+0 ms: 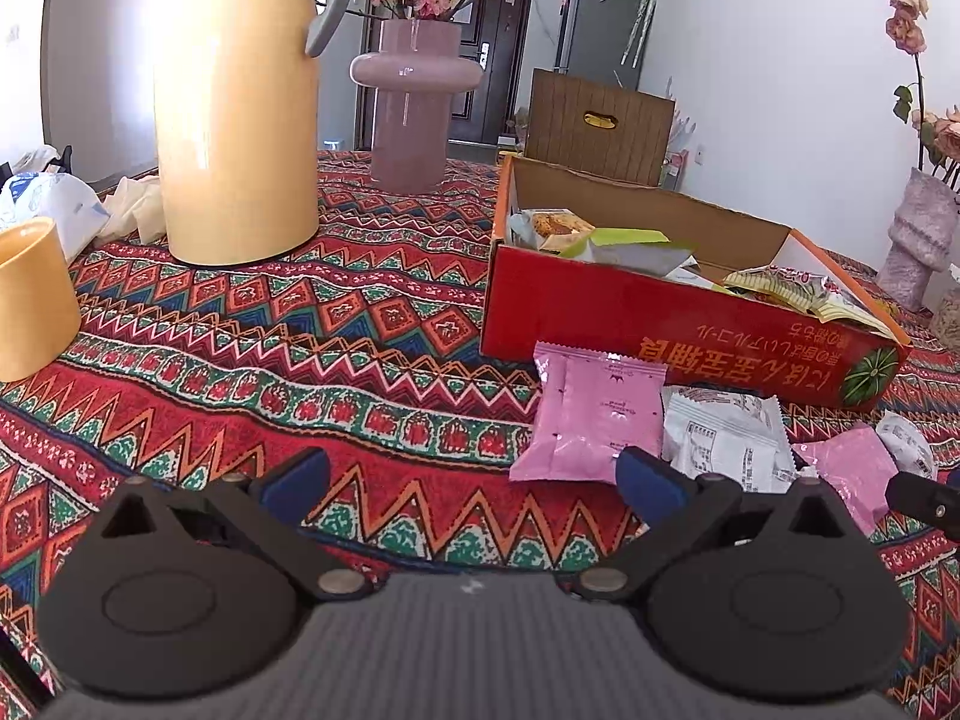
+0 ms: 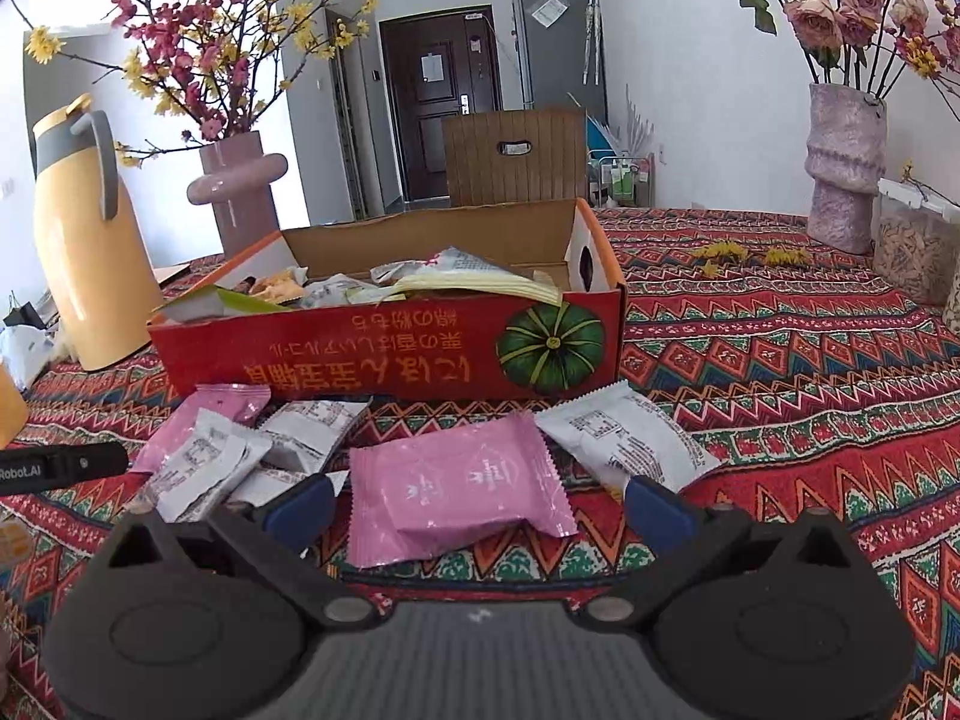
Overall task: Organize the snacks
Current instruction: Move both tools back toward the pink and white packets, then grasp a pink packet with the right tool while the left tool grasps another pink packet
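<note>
Both grippers hover low over the patterned cloth (image 1: 252, 360) that covers the worktop, each with its blue-tipped fingers spread wide and holding nothing. Between the fingers of the right gripper (image 2: 477, 507) lies a pink snack packet (image 2: 459, 486), flat on the cloth and untouched on either side. Just right of it sits a white packet (image 2: 624, 438), and to its left a loose heap of white and pink packets (image 2: 240, 450) overlapping one another. At the left edge of the right wrist view the dark tip of the other gripper pokes in beside that heap. The left gripper (image 1: 474, 483) is over bare cloth; its right finger (image 1: 651, 480) is just in front of another pink packet (image 1: 591, 414), which lies against a white one (image 1: 726, 438), with more packets farther right. Behind all these loose snacks, and touching or nearly touching the nearest of them, stands the red cardboard box (image 2: 384, 354) with a green pumpkin printed on its front wall. It is open at the top and already holds several wrappers in white, yellow and green. Beyond the box, to the left, stand a yellow thermos jug (image 1: 234, 114) and a mauve vase (image 1: 414, 114) of pink and yellow blossoms. A yellow cup (image 1: 33, 294) sits at the far left. Far right stands a textured lilac vase (image 2: 843, 162) with faded roses.
</note>
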`<state>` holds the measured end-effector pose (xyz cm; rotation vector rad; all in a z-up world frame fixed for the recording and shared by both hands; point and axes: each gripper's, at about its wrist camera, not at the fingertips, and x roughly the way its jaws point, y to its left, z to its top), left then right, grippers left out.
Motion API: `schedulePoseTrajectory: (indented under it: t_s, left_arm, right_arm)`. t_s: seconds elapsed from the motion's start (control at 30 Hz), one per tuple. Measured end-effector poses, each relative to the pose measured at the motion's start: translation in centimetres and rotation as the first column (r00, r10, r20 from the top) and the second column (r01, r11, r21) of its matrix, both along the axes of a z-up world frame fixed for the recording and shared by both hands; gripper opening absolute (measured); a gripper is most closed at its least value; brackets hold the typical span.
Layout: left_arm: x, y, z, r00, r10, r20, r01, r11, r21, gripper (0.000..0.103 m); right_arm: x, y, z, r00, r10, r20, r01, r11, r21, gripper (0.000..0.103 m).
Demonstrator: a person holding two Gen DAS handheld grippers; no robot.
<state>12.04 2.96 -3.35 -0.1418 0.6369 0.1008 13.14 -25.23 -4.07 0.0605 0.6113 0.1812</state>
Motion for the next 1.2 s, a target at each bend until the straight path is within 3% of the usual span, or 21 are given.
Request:
schedulePoseTrajectory:
  t_s: [0.37, 0.6, 1.2]
  left_arm:
    - [0.2, 0.6, -0.3, 1.0, 0.004, -0.009, -0.004, 0.999, -0.045, 0.103]
    - [0.2, 0.6, -0.4, 1.0, 0.001, -0.012, -0.001, 0.998, -0.06, 0.103]
    - [0.3, 0.7, -0.4, 1.0, 0.009, -0.017, -0.011, 0.998, -0.064, 0.103]
  right_arm:
    - [3.8, 2.0, -0.5, 0.99, 0.088, -0.106, -0.096, 0.993, -0.07, 0.103]
    - [6.0, 2.2, -1.9, 0.982, 0.073, -0.174, -0.086, 0.994, -0.069, 0.103]
    - [6.3, 2.4, -2.4, 0.987, 0.065, -0.145, -0.081, 0.991, -0.109, 0.103]
